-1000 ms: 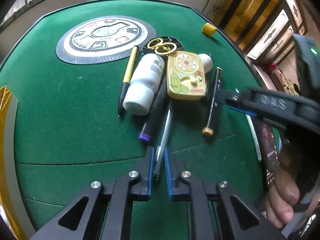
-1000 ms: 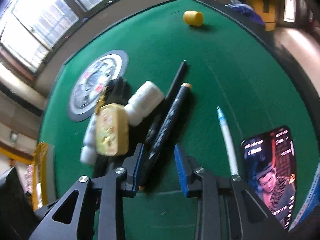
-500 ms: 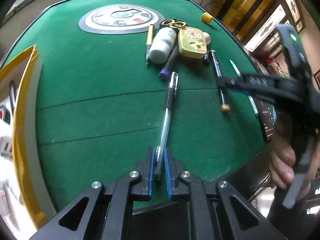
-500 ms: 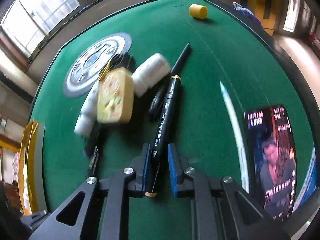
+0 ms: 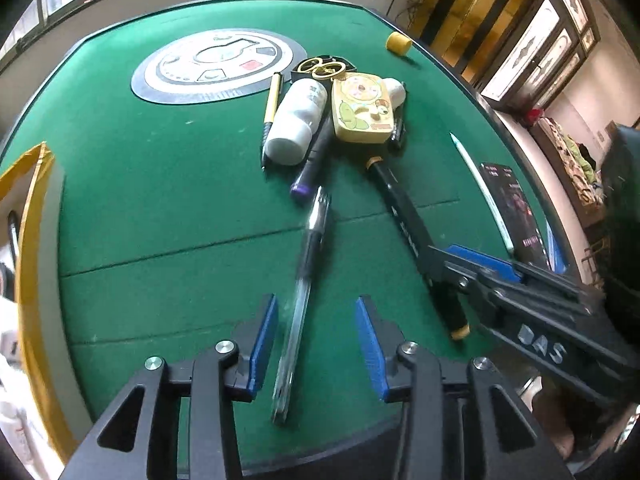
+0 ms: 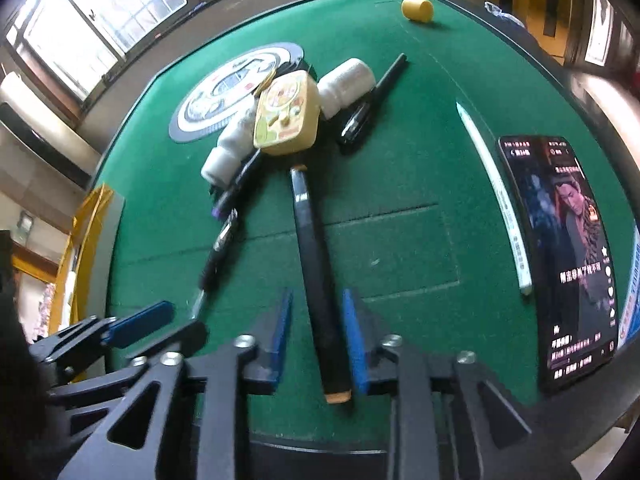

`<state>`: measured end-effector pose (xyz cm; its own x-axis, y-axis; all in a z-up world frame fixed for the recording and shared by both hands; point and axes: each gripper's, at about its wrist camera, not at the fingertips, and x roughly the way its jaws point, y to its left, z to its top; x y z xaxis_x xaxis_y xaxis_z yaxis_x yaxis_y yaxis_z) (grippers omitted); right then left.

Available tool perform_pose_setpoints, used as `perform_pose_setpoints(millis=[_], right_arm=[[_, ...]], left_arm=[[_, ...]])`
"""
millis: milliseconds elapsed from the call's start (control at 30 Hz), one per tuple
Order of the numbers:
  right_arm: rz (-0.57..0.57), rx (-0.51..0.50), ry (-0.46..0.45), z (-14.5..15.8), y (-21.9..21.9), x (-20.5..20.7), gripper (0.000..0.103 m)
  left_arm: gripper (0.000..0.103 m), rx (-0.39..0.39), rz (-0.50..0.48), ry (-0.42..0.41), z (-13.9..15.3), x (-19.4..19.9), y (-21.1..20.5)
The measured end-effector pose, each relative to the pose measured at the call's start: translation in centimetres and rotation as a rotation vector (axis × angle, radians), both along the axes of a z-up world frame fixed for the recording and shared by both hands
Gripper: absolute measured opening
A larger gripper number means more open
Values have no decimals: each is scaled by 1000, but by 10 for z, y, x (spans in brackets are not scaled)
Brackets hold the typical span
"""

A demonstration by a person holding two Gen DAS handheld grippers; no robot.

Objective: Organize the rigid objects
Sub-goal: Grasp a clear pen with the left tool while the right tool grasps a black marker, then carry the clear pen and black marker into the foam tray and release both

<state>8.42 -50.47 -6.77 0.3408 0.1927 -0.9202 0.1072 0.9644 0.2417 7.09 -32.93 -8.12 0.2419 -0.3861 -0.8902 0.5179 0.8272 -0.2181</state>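
While both grippers' fingers have just opened, clear pen (image 5: 298,308) between left gripper (image 5: 316,344), black marker (image 6: 320,280) between right gripper (image 6: 316,340), neither gripped.

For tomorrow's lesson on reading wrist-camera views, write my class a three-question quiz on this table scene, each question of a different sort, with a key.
1. True or false: the left gripper is clamped on the clear pen.
2. What lies between the right gripper's fingers? A) white pen B) black marker C) phone
3. Fill in: the yellow cartoon tin rests on top of other items, beside a white ____.

Key:
1. False; its jaws have just opened and stand clear of the pen.
2. B, the black marker.
3. Bottle.
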Motion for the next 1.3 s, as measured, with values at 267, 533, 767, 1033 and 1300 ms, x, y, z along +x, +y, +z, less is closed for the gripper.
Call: perform_pose_setpoints(millis=[267, 533, 767, 1033, 1300], right_arm=[[89, -3, -30, -5, 14, 1, 28], [106, -39, -42, -4, 16, 0, 15], [186, 57, -129, 37, 35, -19, 15], [419, 206, -177, 75, 114, -34, 15], [551, 264, -136, 80, 189, -14, 15]], left_arm=[[9, 6, 36, -18, -5, 7, -3], [7, -167, 88, 134, 5, 9, 19], [7, -316, 174, 142, 46, -16, 73], [7, -330, 401, 7, 98, -37, 178], [7, -328, 590, -21, 101, -15, 267]])
